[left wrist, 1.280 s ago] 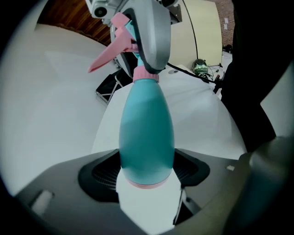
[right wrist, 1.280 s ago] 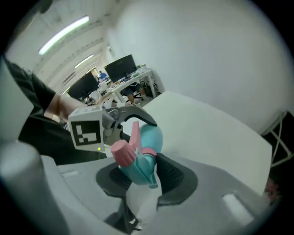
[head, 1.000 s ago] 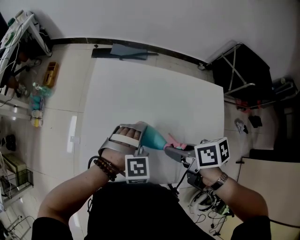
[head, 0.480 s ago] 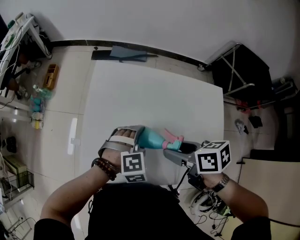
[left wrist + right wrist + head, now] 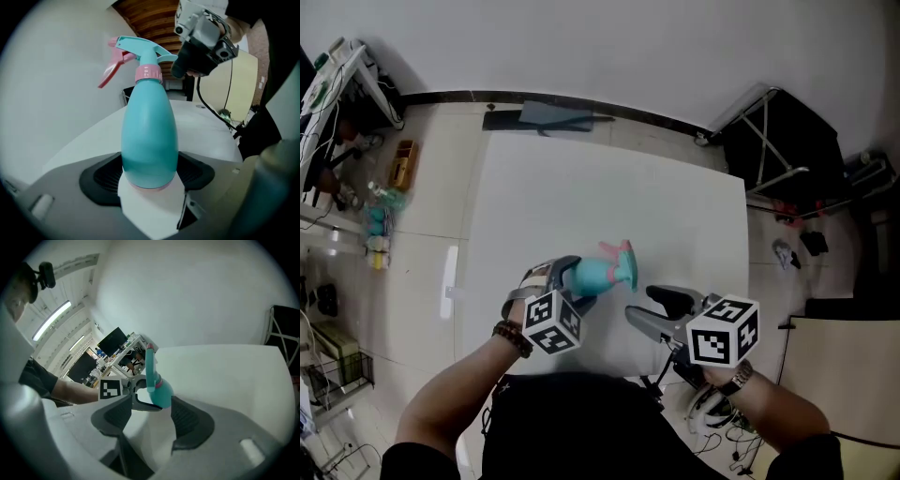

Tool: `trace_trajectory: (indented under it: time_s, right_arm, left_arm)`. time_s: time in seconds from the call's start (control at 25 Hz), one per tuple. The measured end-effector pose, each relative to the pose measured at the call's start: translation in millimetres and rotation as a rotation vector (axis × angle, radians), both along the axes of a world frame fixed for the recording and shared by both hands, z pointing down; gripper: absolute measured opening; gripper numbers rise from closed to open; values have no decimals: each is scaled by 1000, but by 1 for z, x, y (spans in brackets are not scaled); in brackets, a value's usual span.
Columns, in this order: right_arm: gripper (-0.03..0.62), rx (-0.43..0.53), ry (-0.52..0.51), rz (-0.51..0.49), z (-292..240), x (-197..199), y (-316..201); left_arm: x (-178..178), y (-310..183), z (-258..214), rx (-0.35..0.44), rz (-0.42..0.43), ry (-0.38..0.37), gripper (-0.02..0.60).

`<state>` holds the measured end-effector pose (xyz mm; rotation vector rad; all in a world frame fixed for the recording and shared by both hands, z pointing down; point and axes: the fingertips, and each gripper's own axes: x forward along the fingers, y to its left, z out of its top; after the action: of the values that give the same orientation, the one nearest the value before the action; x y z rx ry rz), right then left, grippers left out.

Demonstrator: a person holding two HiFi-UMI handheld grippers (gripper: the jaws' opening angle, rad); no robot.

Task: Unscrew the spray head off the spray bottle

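**As the left gripper clamps the spray bottle, the right stands open**

While your left gripper (image 5: 572, 277) grips the teal spray bottle (image 5: 149, 136) by its rounded lower body, its ribbed black pads (image 5: 105, 174) press on either side with the jaws set wide. The bottle leans out over the white table (image 5: 581, 178). Its smooth, egg-shaped plastic wall is opaque, so you cannot tell what it holds. The spray head (image 5: 140, 49) is still on the neck: a teal nozzle, a pink trigger (image 5: 110, 71) and a pink collar (image 5: 148, 73). Your right gripper (image 5: 649, 305) hangs near the head without touching it. Its jaws have just been opening and stand well apart, with nothing between them. A cube (image 5: 722, 331) with square markers rides on each tool.
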<state>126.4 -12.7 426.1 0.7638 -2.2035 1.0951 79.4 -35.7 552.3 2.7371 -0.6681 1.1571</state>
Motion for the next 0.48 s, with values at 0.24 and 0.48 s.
trace_trajectory:
  time_s: [0.24,0.48]
  right_arm:
    - [242,173,80,-61,4,-9,5]
    - [242,321,175,-128,15,-15,9]
  left_arm:
    - [6,-6,4,-14,-66,133,387]
    - [8,-5,18,-22,-93,181,385]
